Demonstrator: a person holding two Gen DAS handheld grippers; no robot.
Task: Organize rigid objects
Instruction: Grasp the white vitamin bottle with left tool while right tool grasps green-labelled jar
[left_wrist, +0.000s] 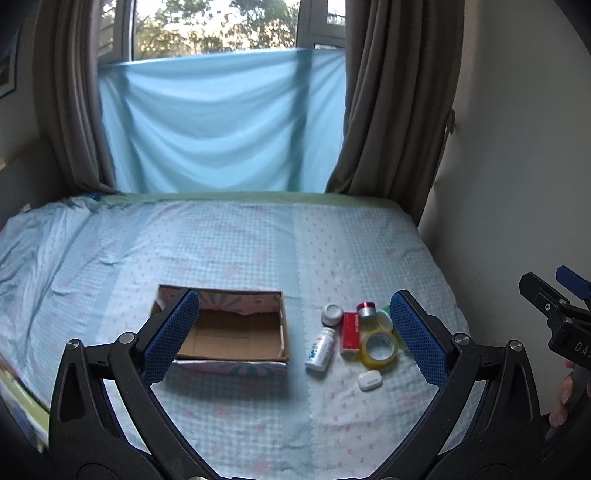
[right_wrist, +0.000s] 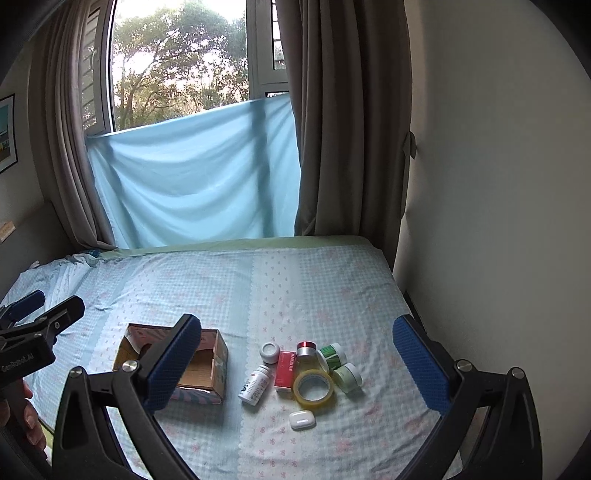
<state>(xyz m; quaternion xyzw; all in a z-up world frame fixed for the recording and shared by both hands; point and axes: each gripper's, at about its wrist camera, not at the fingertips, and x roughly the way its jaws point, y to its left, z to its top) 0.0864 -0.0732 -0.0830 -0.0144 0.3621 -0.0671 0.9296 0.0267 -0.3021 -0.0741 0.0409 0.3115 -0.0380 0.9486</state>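
Both my left claw (left_wrist: 295, 332) and right claw (right_wrist: 297, 365) hang wide open and empty, so I think to take the light, stiff white bottle (right_wrist: 255, 384), lying at 9 o'clock of the tape roll (right_wrist: 313, 386), across its smooth, perhaps slippery middle.

Bare bedsheet (right_wrist: 255, 435) before the clustered bottles (right_wrist: 255, 384) — box (right_wrist: 218, 373) leftward.

We see a pale blue checked bedsheet (right_wrist: 332, 295) with pink bows, brown cardboard box (right_wrist: 218, 363) with floral sides, red carton (right_wrist: 286, 371), yellow tape roll (right_wrist: 314, 386), white earbud case (right_wrist: 302, 420).
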